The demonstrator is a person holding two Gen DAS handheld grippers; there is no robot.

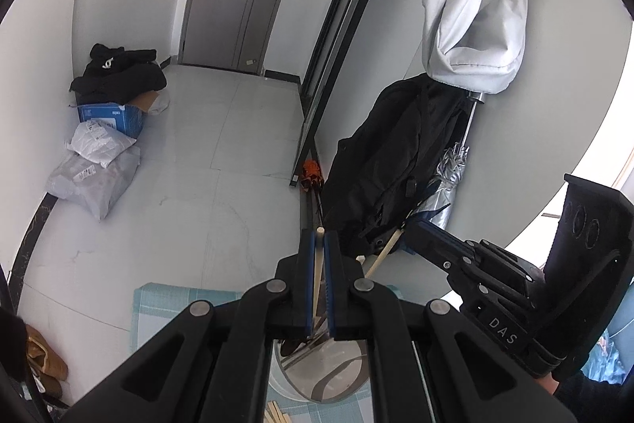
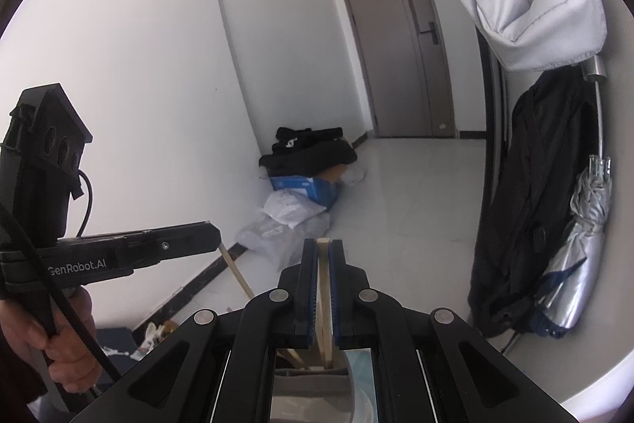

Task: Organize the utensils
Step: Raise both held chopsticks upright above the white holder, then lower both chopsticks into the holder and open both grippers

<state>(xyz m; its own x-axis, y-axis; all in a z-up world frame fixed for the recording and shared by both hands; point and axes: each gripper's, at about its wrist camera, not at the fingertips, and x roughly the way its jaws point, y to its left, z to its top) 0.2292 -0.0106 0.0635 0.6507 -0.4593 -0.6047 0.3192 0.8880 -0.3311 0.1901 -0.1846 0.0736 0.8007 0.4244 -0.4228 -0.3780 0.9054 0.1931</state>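
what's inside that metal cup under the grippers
The lower ends of the wooden chopsticks held by both grippers reach into the metal cup. Its bottom is hidden behind the gripper bodies.

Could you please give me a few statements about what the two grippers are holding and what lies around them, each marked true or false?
1. The left gripper is shut on a wooden stick. True.
2. The right gripper stands open and empty. False: it is shut on wooden sticks.
3. A metal cup sits under the left gripper, with the stick's lower end reaching into it. True.
4. The door at the far end stands wide open. False: it is closed.
5. A red bag hangs on the wall. False: the hanging bag is white.
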